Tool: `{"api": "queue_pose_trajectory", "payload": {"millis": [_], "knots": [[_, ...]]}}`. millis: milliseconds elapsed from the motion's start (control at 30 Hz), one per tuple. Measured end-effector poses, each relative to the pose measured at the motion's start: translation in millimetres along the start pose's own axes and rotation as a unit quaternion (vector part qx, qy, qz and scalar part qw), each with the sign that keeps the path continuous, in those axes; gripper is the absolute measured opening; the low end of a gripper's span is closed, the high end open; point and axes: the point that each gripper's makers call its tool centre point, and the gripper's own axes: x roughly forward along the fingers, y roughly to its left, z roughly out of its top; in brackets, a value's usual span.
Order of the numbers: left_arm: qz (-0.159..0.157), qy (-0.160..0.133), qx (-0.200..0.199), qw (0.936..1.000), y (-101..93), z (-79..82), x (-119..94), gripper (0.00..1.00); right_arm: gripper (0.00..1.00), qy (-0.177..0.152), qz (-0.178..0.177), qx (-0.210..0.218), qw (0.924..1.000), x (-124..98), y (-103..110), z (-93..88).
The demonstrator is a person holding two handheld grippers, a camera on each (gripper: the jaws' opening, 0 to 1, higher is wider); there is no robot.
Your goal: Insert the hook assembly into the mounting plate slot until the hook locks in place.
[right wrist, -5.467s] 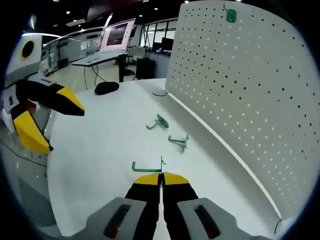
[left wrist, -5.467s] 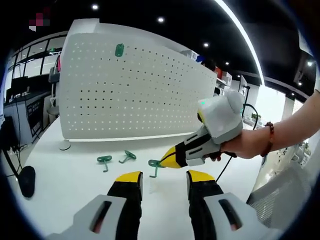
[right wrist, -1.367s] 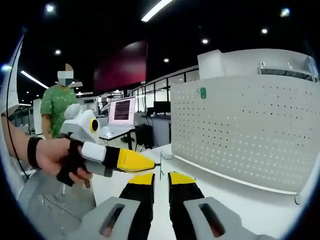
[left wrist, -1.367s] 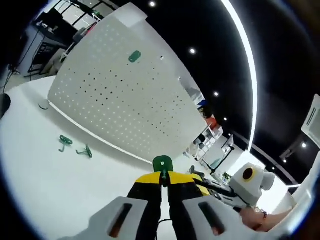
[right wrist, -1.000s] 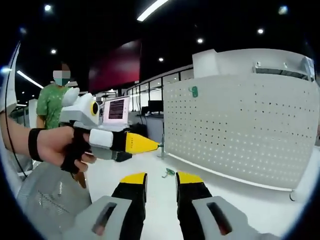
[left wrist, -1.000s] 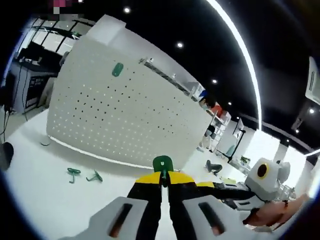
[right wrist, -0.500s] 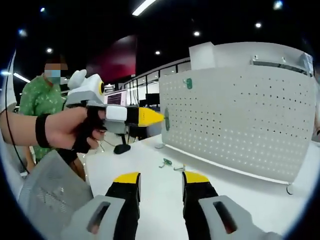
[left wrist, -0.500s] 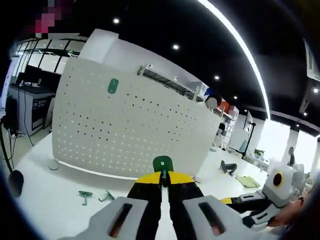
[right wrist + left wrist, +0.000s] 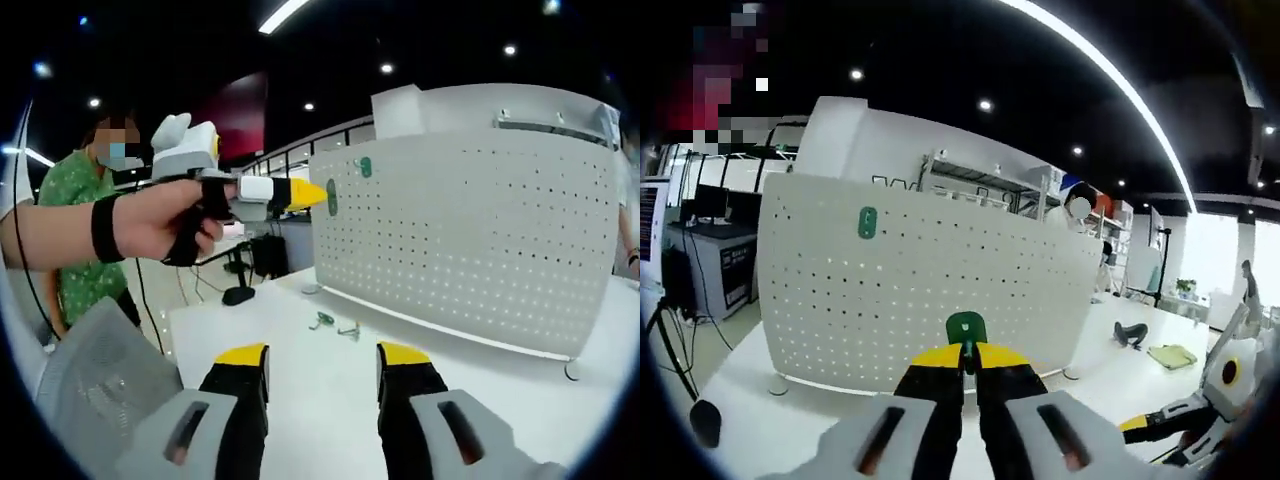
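**Green hook raised in front of the pegboard, not yet inserted**

The left gripper (image 9: 962, 362) has its fingers pressed onto a green hook (image 9: 965, 327); only the flat green head of the hook stands out above the yellow tips. In the right gripper view the same gripper (image 9: 318, 196) holds this hook (image 9: 331, 197) near the upper left corner of the white pegboard (image 9: 470, 240), apart from its face. The right gripper (image 9: 320, 368) is low in front of the pegboard with its fingers spread and nothing between them.

I judge the hook to be light, stiff and thin, probably a little slippery, so it could turn in the grip when pushed into a hole. Holding it just behind the head, as now, seems correct, because the end that enters the holes stays free.

I count four green hooks: one in the left gripper, one already mounted (image 9: 366, 167) high on the pegboard, and two loose hooks (image 9: 334, 324) lying on the white surface (image 9: 320, 410) below the pegboard. There is one pegboard and two grippers.
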Motion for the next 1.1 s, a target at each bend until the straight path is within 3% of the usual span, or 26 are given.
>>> {"api": "queue_pose_trajectory", "payload": {"millis": [133, 500, 800, 1100], "knots": [[0.014, -0.011, 0.037, 0.9992, 2.6, 6.1, 4, 0.03, 0.44, 0.011, 0.004, 0.001, 0.9999, -4, -1, -5.8], [0.035, -0.010, 0.052, 0.9980, 14.3, 10.5, 26, 0.03, 0.42, 0.022, 0.004, 0.010, 0.9997, -13, -5, -15.8], [0.050, -0.020, 0.076, 0.9957, 17.2, 28.1, 43, 0.03, 0.44, 0.022, 0.006, 0.009, 0.9997, -16, -6, -18.6], [0.064, -0.023, 0.071, 0.9951, 27.8, 41.6, 60, 0.03, 0.45, 0.019, 0.000, 0.014, 0.9997, -23, -5, -19.6]]}}
